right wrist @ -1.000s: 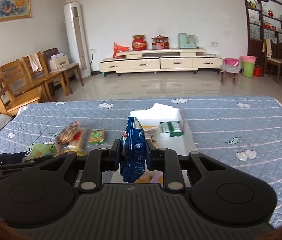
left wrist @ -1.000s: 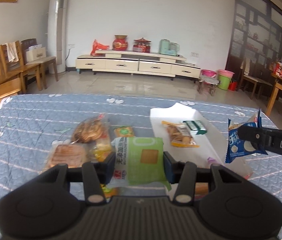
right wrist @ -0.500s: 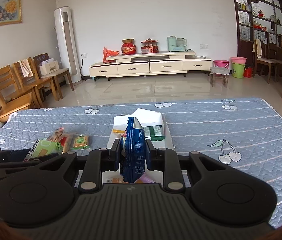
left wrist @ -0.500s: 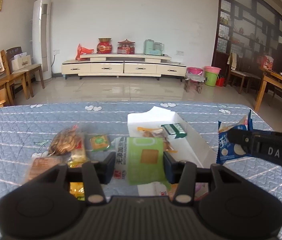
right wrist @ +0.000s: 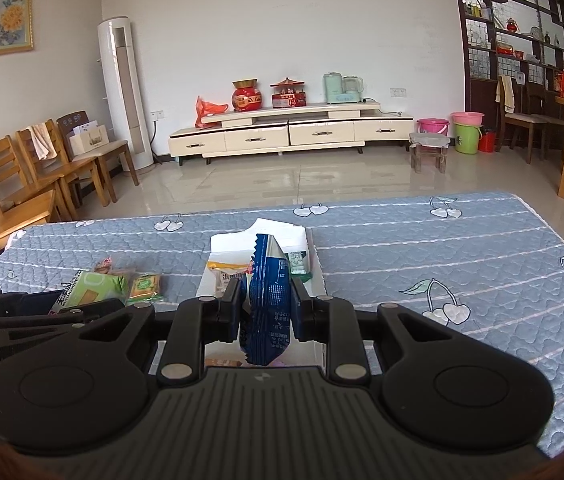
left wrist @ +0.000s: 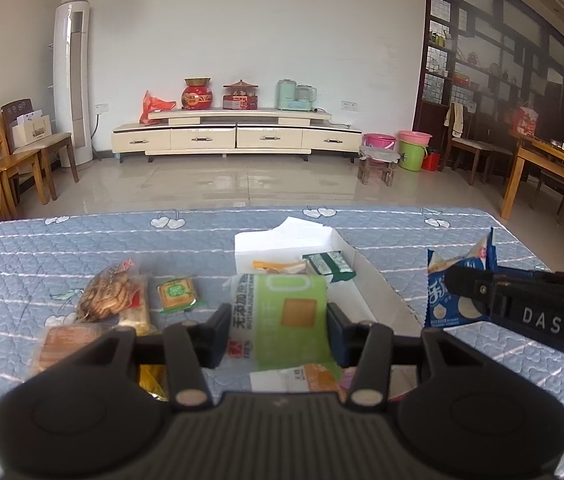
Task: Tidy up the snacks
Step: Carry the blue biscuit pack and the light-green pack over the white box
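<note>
Both of my hand-held grippers are loaded. Left hand-held gripper (left wrist: 278,330) is clamped across the width of the green cracker pack (left wrist: 282,320), pads on its two long edges, pack held flat above the near end of the white box (left wrist: 366,280). Right hand-held gripper (right wrist: 267,308) is pinched tight on the blue snack bag (right wrist: 268,304), bag standing on edge over the same box.

Handling, as I judge it — both are light film packs, slick and crinkly, so they can slide in the pads. The green pack looks stiff from the crackers inside; hold by the edges and don't squeeze, the contents crack. The blue bag is soft and puffy — best taken mid-body or at the crimped seam.

Loose packs (left wrist: 114,296) lie on the quilted table (left wrist: 62,248), left of the box.
</note>
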Tool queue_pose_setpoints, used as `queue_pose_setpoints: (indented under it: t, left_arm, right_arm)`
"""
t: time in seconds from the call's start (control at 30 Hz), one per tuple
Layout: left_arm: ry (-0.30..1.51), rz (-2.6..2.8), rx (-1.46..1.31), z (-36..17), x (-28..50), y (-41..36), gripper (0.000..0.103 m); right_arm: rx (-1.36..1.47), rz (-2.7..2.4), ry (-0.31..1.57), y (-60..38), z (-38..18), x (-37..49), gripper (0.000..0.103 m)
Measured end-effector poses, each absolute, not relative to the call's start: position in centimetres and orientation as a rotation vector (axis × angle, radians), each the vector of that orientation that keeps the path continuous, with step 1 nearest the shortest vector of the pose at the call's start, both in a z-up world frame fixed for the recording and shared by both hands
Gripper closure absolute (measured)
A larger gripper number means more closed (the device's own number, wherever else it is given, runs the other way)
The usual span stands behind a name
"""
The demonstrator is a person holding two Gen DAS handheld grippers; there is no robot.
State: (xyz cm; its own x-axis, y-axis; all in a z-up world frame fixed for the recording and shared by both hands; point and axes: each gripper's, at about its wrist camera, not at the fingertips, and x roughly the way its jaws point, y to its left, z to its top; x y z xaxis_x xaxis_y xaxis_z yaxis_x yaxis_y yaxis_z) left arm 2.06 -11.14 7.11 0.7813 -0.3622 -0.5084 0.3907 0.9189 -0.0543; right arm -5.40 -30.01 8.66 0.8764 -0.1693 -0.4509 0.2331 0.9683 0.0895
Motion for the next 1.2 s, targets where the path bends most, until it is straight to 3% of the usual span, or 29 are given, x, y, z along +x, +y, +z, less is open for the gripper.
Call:
queue_pose_setpoints:
  t: [1.2]
  left_arm:
    - [0.59,-0.432,0.062,5.3,5.1,-13.8,0.055]
  right_arm:
    - [0.133,-0.231,0.505,-29.8,8.2,-2.4,0.074]
